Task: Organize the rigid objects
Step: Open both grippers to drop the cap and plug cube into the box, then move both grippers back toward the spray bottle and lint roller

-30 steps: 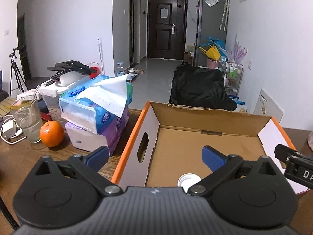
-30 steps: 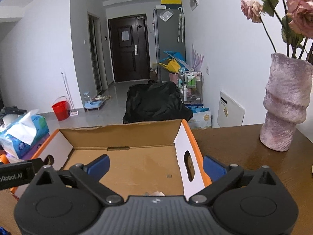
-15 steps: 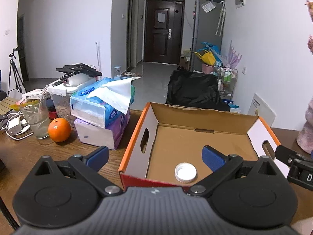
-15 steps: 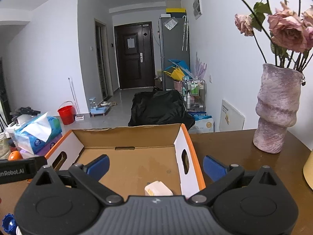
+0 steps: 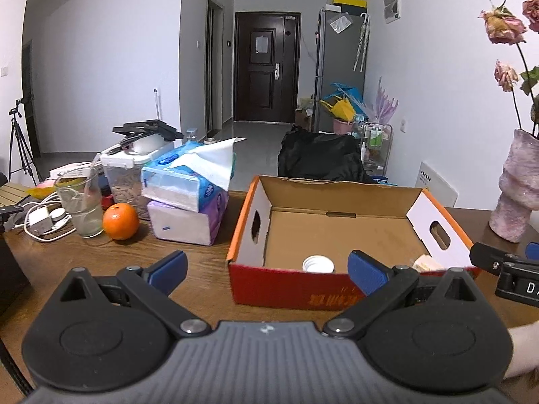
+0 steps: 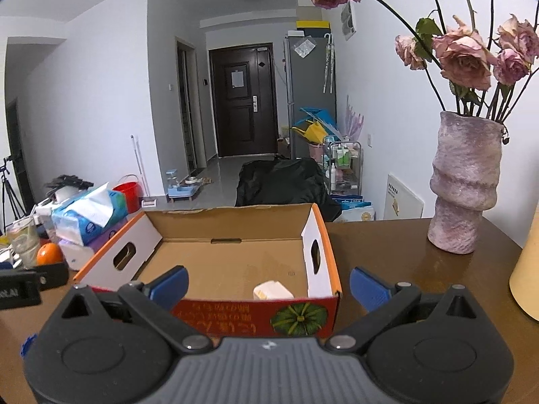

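An open cardboard box (image 5: 337, 188) with orange rims and a red front stands on the brown table; it also shows in the right wrist view (image 6: 235, 213). Inside lie a white round cap (image 5: 318, 264) and a cream block (image 6: 272, 291), the block also visible in the left wrist view (image 5: 427, 264). My left gripper (image 5: 267, 266) is open and empty, in front of the box's left front corner. My right gripper (image 6: 269, 286) is open and empty, in front of the box's right front corner.
Left of the box are stacked tissue packs (image 5: 188, 195), an orange (image 5: 120, 221), a glass (image 5: 81, 207), a charger with cables (image 5: 40, 219) and a lidded container (image 5: 134, 168). A pink vase with roses (image 6: 463, 181) stands right; a yellow object (image 6: 527, 269) at the far right.
Both grippers have pulled back and up from over the box. The box's red front wall and both objects inside now show. Both grippers stay open.
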`<state>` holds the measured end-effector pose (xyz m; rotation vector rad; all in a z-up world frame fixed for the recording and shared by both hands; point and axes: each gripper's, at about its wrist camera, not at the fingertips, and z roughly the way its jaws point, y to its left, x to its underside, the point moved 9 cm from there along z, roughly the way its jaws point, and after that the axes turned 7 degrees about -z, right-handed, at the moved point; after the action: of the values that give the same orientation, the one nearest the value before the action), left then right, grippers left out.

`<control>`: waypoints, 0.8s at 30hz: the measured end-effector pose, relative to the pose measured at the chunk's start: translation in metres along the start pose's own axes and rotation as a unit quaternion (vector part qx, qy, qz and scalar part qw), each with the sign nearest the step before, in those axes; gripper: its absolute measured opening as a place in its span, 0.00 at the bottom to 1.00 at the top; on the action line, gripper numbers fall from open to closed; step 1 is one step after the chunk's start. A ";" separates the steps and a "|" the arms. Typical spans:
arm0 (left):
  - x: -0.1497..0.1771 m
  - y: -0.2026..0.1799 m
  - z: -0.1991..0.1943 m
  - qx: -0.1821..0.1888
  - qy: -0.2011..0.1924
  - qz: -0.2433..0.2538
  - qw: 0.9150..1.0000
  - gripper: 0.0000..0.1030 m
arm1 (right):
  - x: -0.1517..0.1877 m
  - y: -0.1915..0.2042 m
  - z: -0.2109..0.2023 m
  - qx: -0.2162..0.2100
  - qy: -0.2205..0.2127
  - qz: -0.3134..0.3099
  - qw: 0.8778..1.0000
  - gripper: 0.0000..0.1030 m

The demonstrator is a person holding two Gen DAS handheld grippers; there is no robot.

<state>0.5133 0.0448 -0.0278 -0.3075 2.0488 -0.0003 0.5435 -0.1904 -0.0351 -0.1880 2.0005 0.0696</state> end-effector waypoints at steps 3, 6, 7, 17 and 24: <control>0.005 0.008 -0.011 -0.006 -0.003 0.004 1.000 1.00 | 0.008 0.002 -0.010 -0.002 0.001 -0.009 1.000 0.99; 0.011 0.014 -0.022 -0.006 -0.004 0.008 1.000 1.00 | 0.016 0.007 -0.019 -0.007 0.003 -0.020 1.000 0.99; 0.013 0.016 -0.026 -0.005 -0.005 0.009 1.000 1.00 | 0.020 0.009 -0.023 -0.009 0.003 -0.025 1.000 0.99; 0.041 0.027 -0.057 0.011 -0.009 0.033 0.999 1.00 | 0.052 0.024 -0.053 -0.027 0.011 -0.053 0.998 0.99; 0.061 0.041 -0.074 0.016 0.002 0.033 0.999 1.00 | 0.075 0.031 -0.075 -0.043 0.010 -0.057 0.997 0.99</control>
<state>0.4126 0.0616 -0.0509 -0.2196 2.0596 0.0085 0.4406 -0.1770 -0.0723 -0.3586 2.0042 0.0808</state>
